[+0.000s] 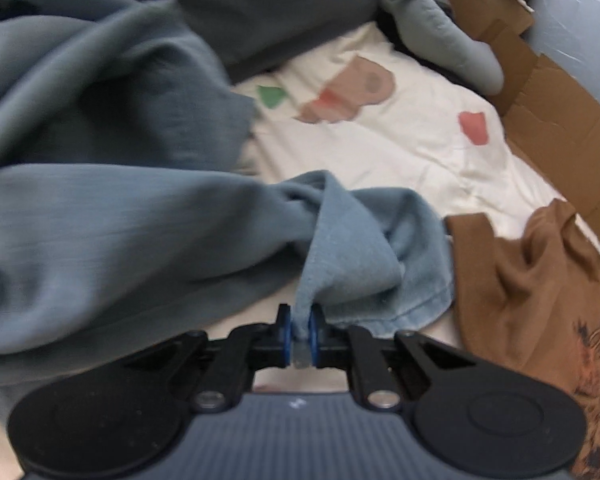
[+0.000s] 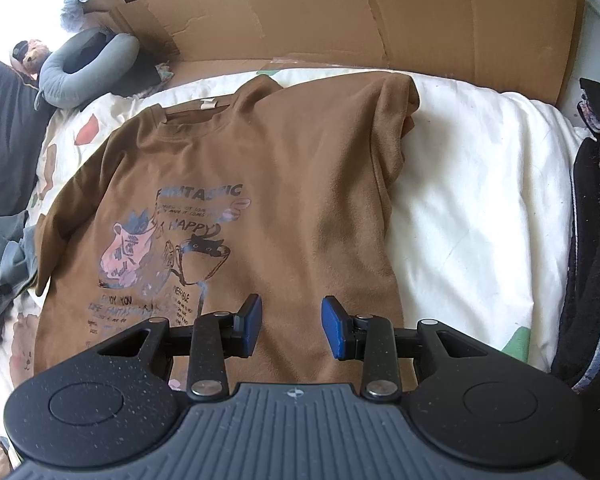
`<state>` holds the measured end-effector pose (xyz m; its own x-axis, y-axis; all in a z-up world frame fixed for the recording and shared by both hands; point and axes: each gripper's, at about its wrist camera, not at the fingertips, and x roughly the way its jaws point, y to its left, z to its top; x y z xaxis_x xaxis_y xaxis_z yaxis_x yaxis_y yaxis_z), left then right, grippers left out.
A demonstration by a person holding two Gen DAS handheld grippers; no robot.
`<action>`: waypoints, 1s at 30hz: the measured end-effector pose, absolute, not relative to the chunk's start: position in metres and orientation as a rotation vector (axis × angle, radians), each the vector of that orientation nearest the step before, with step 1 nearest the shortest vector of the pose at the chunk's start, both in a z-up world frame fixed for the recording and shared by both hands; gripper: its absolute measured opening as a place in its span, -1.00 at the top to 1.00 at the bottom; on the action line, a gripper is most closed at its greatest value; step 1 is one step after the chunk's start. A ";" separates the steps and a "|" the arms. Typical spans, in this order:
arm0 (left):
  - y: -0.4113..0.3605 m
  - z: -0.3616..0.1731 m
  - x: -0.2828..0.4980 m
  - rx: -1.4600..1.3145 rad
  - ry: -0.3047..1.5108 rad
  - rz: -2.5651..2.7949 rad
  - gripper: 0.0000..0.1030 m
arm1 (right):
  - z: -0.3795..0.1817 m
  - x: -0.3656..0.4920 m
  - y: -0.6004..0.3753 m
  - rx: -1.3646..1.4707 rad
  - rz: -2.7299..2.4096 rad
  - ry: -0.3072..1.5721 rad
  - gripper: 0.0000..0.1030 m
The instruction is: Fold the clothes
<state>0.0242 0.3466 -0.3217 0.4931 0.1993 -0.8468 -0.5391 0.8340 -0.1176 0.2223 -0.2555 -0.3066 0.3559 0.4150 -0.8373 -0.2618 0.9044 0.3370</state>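
While the right claw (image 2: 291,326) gapes empty above the brown shirt (image 2: 308,168), the left claw (image 1: 299,334) pinches blue-grey cloth (image 1: 140,224).

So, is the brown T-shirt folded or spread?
Mostly spread: the brown T-shirt lies flat, print up; one sleeve looks tucked.

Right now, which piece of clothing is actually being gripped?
The blue-grey garment: the left gripper pinches its bunched edge. The brown T-shirt lies flat, ungripped.

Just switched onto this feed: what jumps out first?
The brown printed T-shirt lies spread face up on the white bedding, under the open right gripper. The left gripper is shut on a fold of the blue-grey garment, bunched beside it.
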 end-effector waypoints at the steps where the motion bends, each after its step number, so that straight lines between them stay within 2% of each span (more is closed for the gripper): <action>1: 0.349 -0.318 0.018 -0.378 0.962 0.474 0.83 | -0.307 0.222 -0.255 0.154 0.440 1.125 0.23; 11: 0.387 -0.280 -0.030 -0.303 1.038 0.604 0.82 | -0.306 0.224 -0.251 0.155 0.445 1.119 0.23; 12: 0.387 -0.276 -0.033 -0.305 1.046 0.596 0.75 | -0.306 0.225 -0.251 0.154 0.445 1.118 0.23; 15: 0.381 -0.262 -0.035 -0.281 1.060 0.552 0.31 | -0.305 0.226 -0.249 0.147 0.449 1.118 0.23; 22: 0.376 -0.222 -0.002 -0.164 1.027 0.428 0.31 | -0.304 0.227 -0.246 0.132 0.455 1.112 0.23; 30: 0.357 -0.206 0.066 -0.142 0.940 0.286 0.25 | -0.301 0.232 -0.245 0.119 0.455 1.096 0.23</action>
